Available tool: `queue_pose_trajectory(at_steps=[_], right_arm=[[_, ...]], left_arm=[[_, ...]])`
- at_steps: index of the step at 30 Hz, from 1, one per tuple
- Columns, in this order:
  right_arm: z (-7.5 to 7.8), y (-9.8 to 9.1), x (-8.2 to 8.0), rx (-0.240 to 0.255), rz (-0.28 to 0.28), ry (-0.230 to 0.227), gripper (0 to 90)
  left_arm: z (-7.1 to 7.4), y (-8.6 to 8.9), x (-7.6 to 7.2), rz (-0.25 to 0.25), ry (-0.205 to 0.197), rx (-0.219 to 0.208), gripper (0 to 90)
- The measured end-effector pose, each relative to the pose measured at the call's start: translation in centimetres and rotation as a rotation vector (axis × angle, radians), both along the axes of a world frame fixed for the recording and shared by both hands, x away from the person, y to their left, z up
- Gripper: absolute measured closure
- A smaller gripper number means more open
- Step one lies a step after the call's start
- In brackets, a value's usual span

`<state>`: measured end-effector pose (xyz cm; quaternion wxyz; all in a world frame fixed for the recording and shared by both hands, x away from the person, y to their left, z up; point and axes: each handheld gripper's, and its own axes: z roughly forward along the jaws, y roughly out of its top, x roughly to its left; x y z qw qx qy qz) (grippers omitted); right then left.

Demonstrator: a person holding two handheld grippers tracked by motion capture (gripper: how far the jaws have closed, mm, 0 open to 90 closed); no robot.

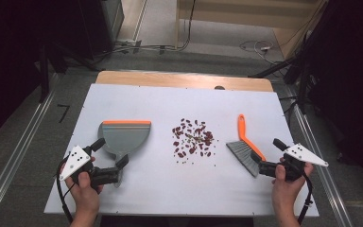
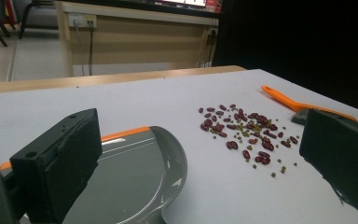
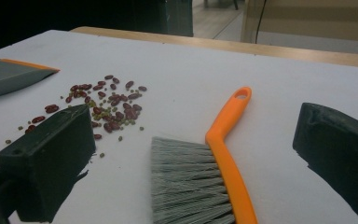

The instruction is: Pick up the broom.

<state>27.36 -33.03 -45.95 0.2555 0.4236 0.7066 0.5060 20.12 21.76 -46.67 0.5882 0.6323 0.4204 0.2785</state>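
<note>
High view, grey dustpan with orange lip, grey-bristled orange-handled brush; both grippers' fingers spread wide, empty

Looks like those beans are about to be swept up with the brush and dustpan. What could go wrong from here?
The beans lie loose, with small green ones mixed in; a hard sweep could flick some off the table.

The dustpan lies free between the open jaws of the left hand-held gripper; unheld, it might slide when beans are pushed against it.

The right hand-held gripper could close on the brush's soft bristles and grip poorly.
</note>
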Motion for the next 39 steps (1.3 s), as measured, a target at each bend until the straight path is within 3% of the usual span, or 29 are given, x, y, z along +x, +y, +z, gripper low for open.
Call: queue_pose_trajectory(at_steps=[7, 10, 15, 23, 26, 27, 30, 35, 39], right_arm=[[0.7, 0.5, 0.3, -0.011, 0.005, 0.007, 0.0], [1.6, 1.2, 1.1, -0.053, 0.015, 0.017, 0.0], [2.8, 1.8, 2.2, -0.056, 0.010, 0.047, 0.0], [5.2, 2.7, 5.7, -0.059, -0.002, 0.111, 0.0], [5.4, 3.1, 7.2, -0.085, -0.010, 0.169, 0.0], [5.4, 3.1, 7.2, -0.085, -0.010, 0.169, 0.0], [4.4, 3.5, 9.0, -0.103, 0.022, 0.237, 0.7], [2.8, 4.2, 10.5, -0.146, 0.024, 0.346, 2.3], [1.5, 4.4, 11.3, -0.149, 0.043, 0.414, 20.2]], left_arm=[[0.0, 0.0, 0.1, 0.000, 0.002, 0.001, 0.0], [0.0, 0.0, 0.1, 0.002, 0.003, 0.000, 0.0], [-0.1, 0.0, 0.1, 0.002, 0.004, 0.001, 0.0], [-0.2, -0.1, 0.2, 0.001, 0.009, 0.001, 0.0], [-0.3, -0.2, 0.3, -0.003, 0.009, 0.001, 0.0], [-0.3, -0.2, 0.3, -0.003, 0.009, 0.001, 0.0], [-0.3, -0.3, 0.4, -0.009, 0.011, 0.002, 0.0], [-0.4, -0.4, 0.3, -0.019, 0.017, 0.001, 0.0], [-0.4, -0.3, 0.3, -0.019, 0.017, 0.001, 0.0]])
